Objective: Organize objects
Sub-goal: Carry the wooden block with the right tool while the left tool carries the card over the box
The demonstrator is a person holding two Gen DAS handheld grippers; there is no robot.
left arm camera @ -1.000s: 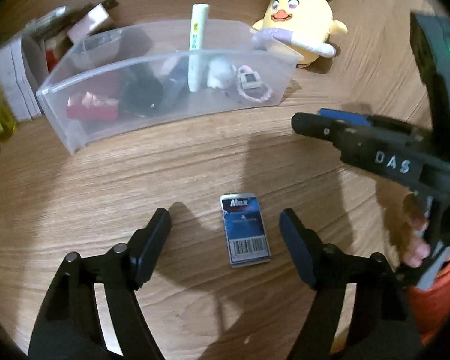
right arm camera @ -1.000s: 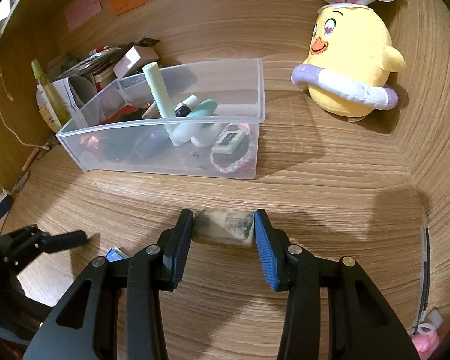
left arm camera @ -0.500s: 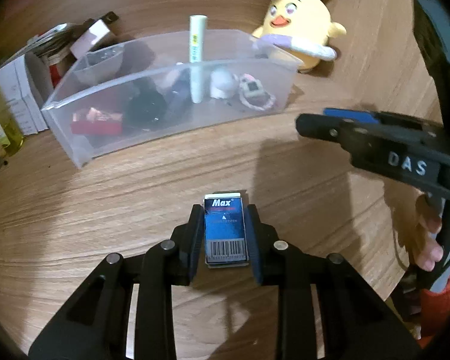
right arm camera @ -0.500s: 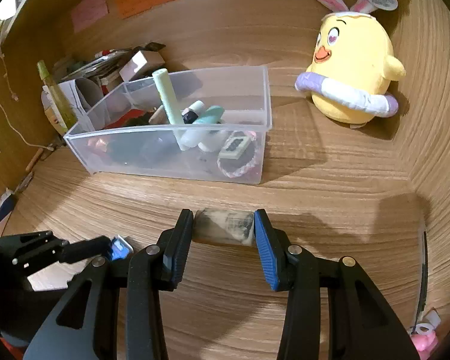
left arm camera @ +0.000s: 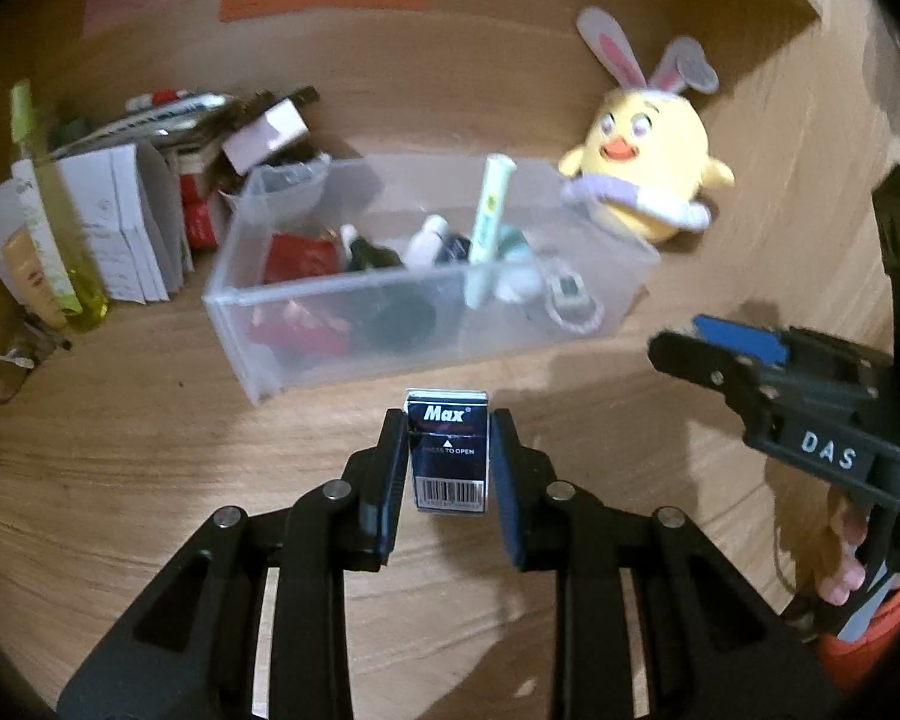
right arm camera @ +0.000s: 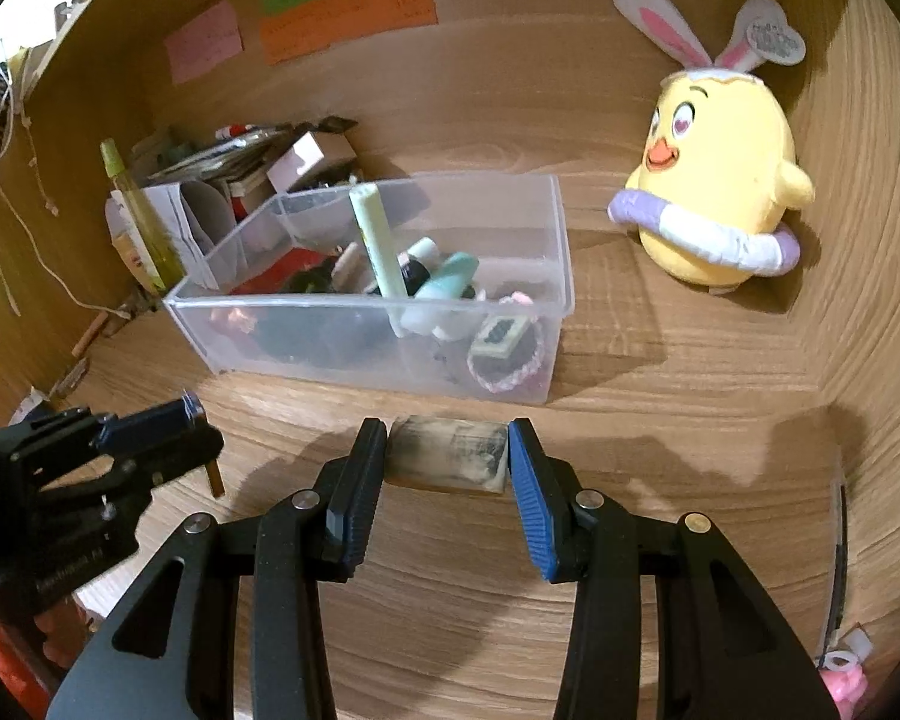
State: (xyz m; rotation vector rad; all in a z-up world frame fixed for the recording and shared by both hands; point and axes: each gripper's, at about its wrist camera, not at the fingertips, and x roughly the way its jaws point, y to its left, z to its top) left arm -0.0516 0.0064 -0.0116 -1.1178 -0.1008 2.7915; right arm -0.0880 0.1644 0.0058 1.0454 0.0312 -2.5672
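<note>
Two grippers each carry something in front of the clear bin (left arm camera: 426, 324): the left gripper (left arm camera: 447, 459) is clamped on a dark "Max" box (left arm camera: 448, 456), the right gripper (right arm camera: 447, 459) on a smudged block (right arm camera: 447, 459). The smooth box could slip while tilted over the bin.

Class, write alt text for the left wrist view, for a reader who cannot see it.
The left gripper clamps a small dark blue box labelled "Max" above a wooden desk. Beyond it sits a clear plastic bin of small items, with a yellow chick plush behind; the right gripper reaches in from the right edge.
</note>
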